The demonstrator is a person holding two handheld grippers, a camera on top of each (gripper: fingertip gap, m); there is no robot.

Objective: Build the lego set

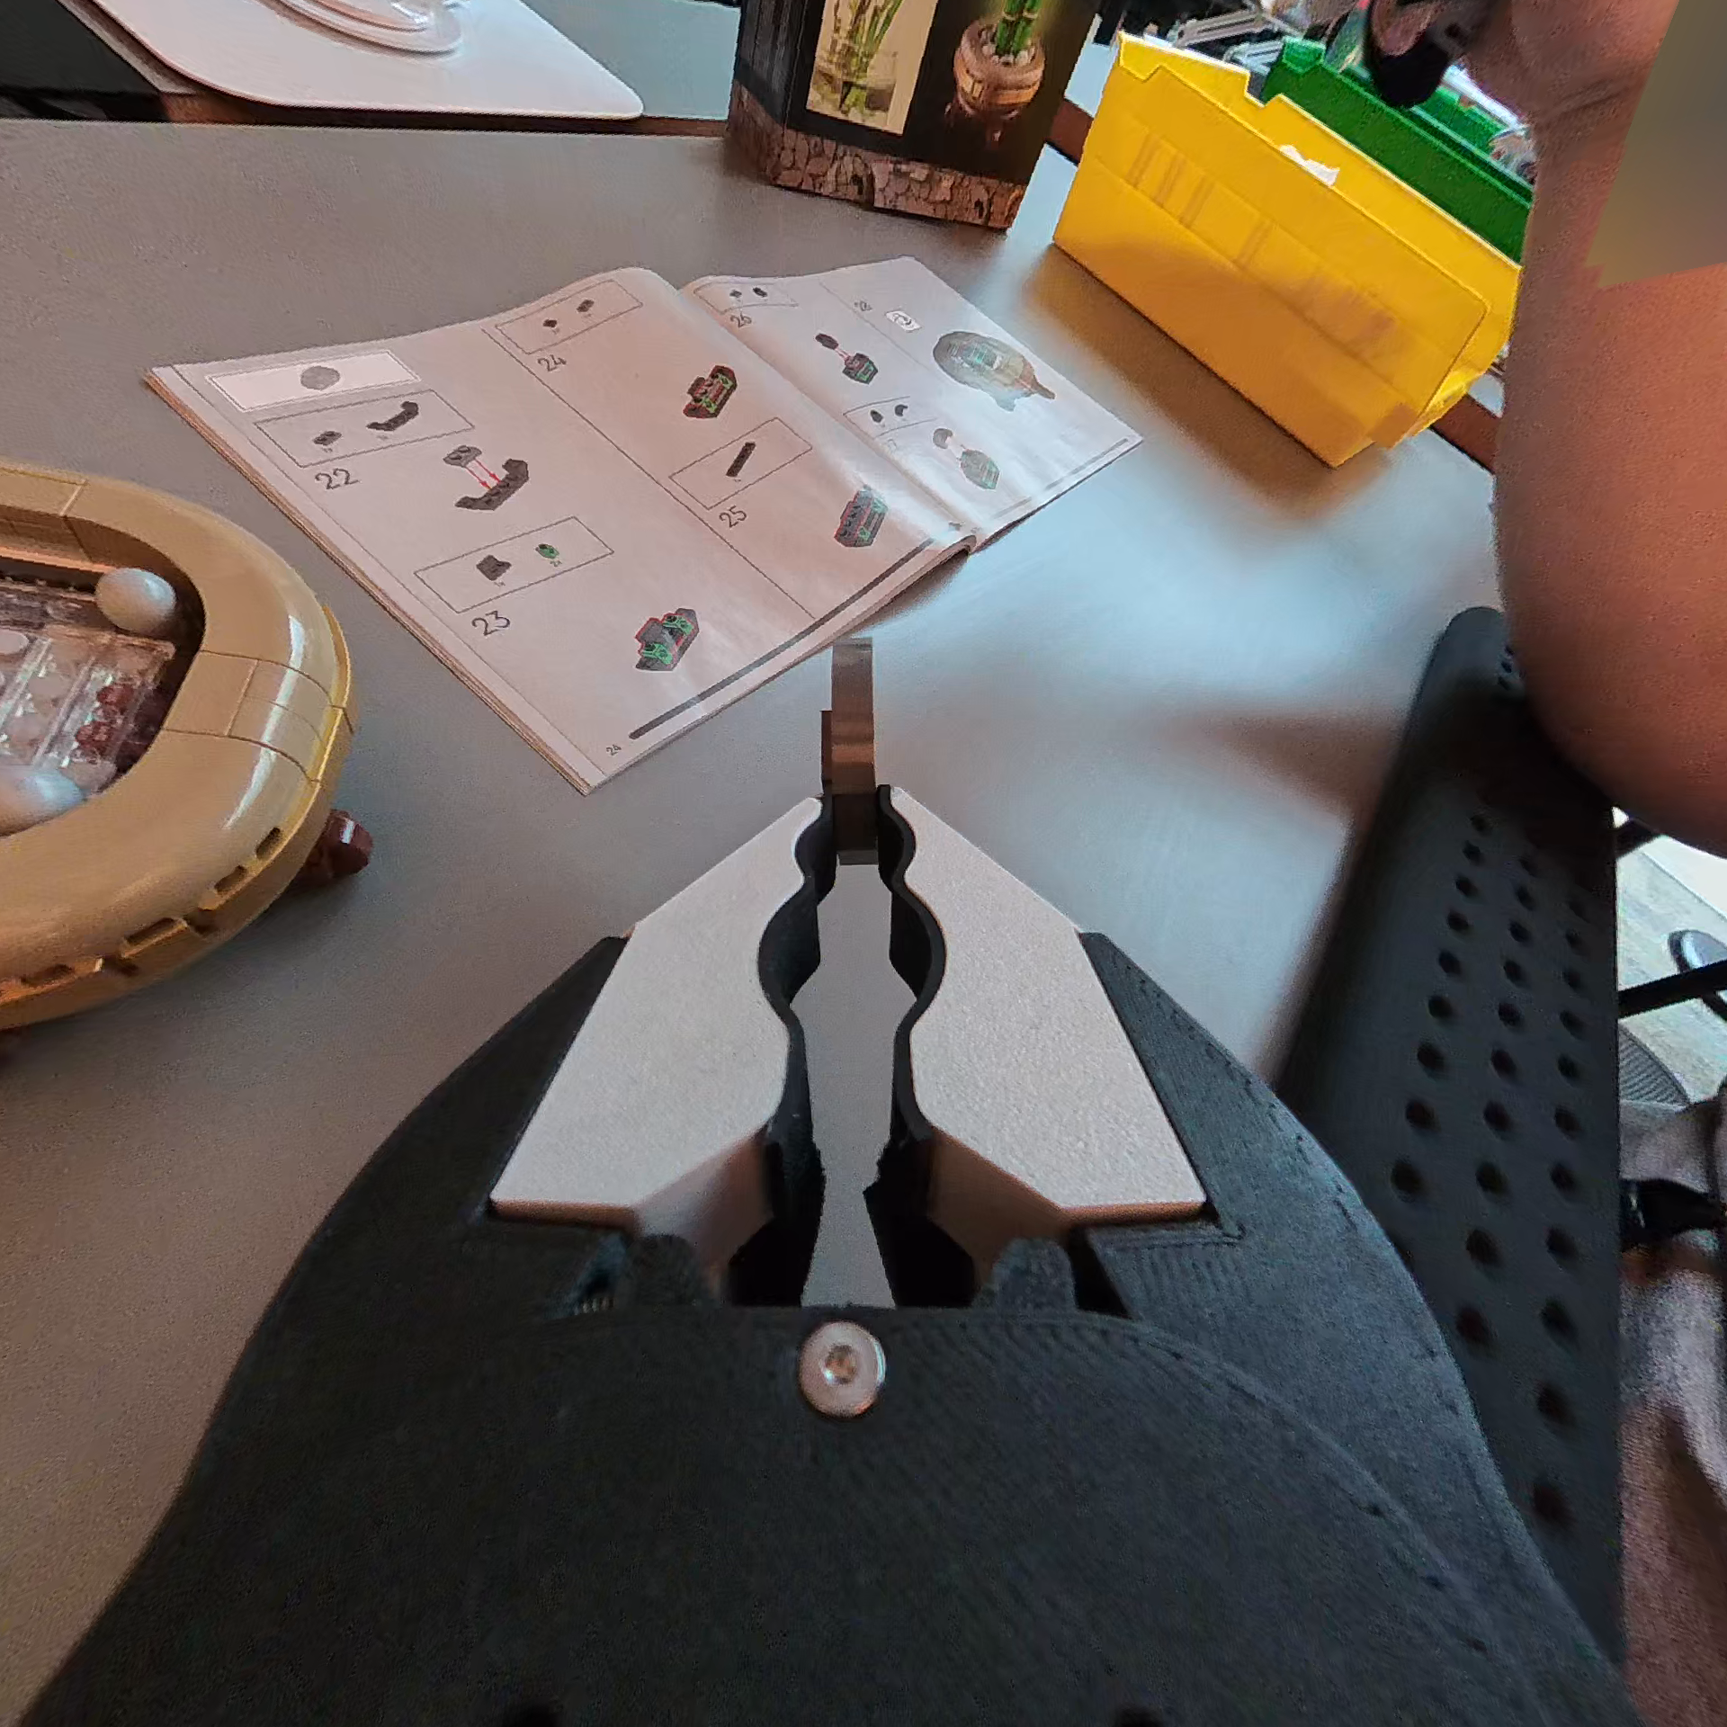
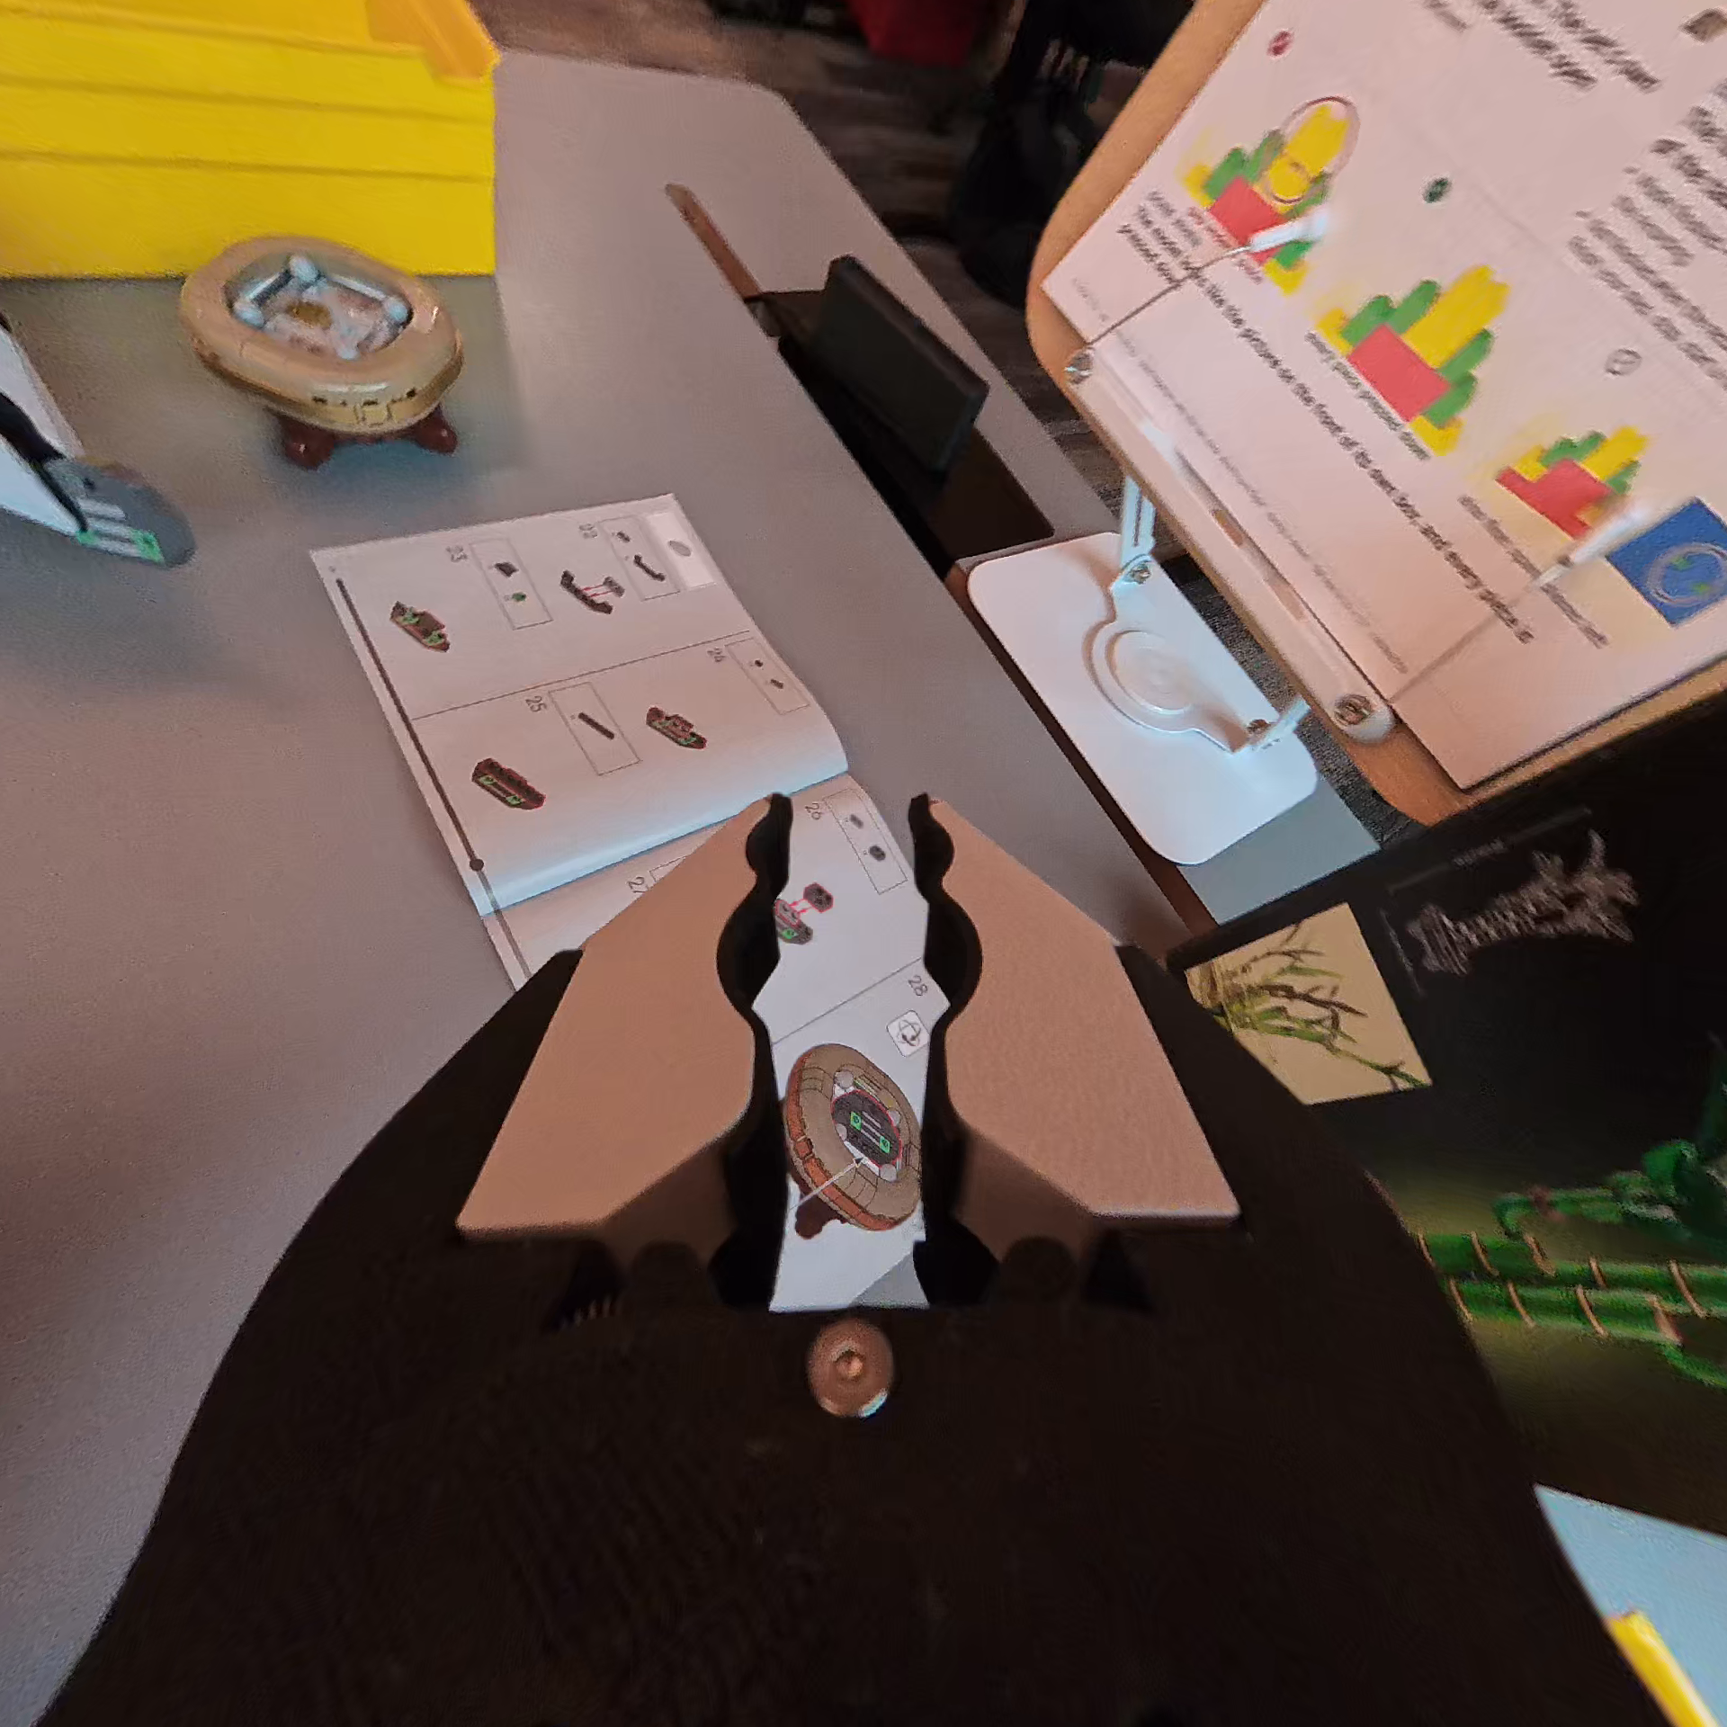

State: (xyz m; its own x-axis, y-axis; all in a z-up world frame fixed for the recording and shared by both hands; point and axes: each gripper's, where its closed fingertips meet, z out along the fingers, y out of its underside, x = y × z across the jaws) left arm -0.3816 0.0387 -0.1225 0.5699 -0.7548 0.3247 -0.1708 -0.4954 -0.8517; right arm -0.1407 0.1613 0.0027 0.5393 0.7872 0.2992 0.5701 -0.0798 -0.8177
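Note:
My left gripper (image 1: 852,815) is shut on a thin dark grey Lego piece (image 1: 852,738) and holds it edge-on above the grey table (image 1: 1075,654). It also shows in the right wrist view (image 2: 56,486), where the grey piece (image 2: 126,528) has green bits. The tan oval Lego pot (image 1: 215,748) on brown feet stands to its left; it also shows in the right wrist view (image 2: 322,336). My right gripper (image 2: 850,813) is open and empty above the open instruction booklet (image 2: 598,692), which also shows in the left wrist view (image 1: 607,486).
A yellow bin (image 1: 1290,280) and the dark Lego box (image 1: 897,103) stand at the back. A person's arm (image 1: 1617,514) and a black chair (image 1: 1458,1028) are on the right. A tilted sheet holder (image 2: 1402,327) on a white base (image 2: 1149,673) is right of the booklet. Across from one pair of fingers to the other is roughly 30 cm. Between my left fingertips and the tan oval Lego pot (image 1: 215,748) there is roughly 10 cm. It turns up in the right wrist view (image 2: 244,341) as well.

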